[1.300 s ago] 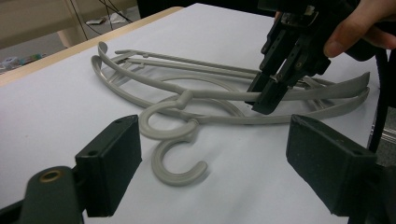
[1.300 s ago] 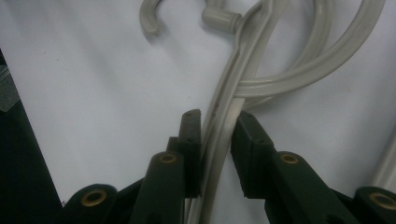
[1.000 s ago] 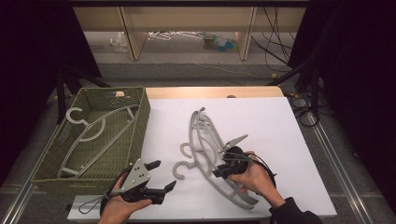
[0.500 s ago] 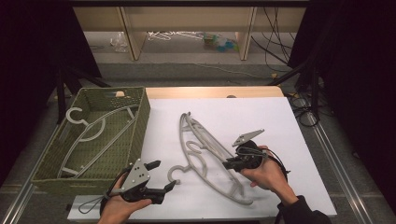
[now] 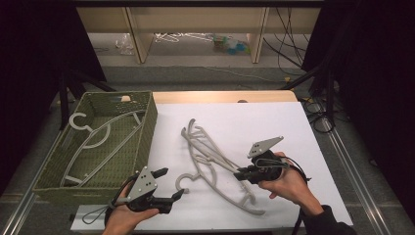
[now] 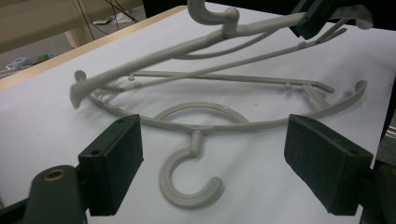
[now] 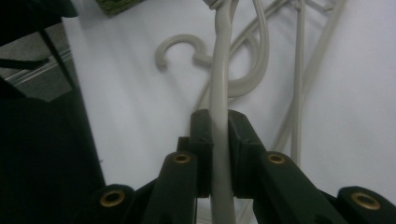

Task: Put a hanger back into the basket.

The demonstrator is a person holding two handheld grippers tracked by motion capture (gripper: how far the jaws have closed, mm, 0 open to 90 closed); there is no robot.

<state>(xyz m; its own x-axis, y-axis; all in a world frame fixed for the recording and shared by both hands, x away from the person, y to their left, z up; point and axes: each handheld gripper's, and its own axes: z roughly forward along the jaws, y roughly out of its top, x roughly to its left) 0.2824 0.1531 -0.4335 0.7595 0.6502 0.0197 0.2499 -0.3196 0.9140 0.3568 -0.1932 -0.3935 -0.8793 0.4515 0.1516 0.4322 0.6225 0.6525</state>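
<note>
Two grey plastic hangers are on the white table [image 5: 274, 127]. One hanger [image 5: 182, 182] lies flat, its hook [image 6: 189, 182] just ahead of my left gripper [image 5: 171, 183], which is open with nothing between its pads [image 6: 112, 168]. My right gripper [image 5: 241, 174] is shut on one arm of the other hanger [image 5: 215, 154] and holds that end up off the table, while its far end rests low. In the right gripper view the pads [image 7: 203, 140] squeeze the hanger's arm [image 7: 219, 70]. From the left gripper view the raised hanger [image 6: 187, 51] slants above the flat one.
A green woven basket [image 5: 147, 127] stands at the table's left with a third grey hanger [image 5: 93, 142] inside. Behind the table are a low shelf and cables on the floor. The table's front edge runs just under both hands.
My right gripper has risen and shifted right with the hanger in its grip, lifting that end and swinging the hanger. The left gripper has stayed put.
</note>
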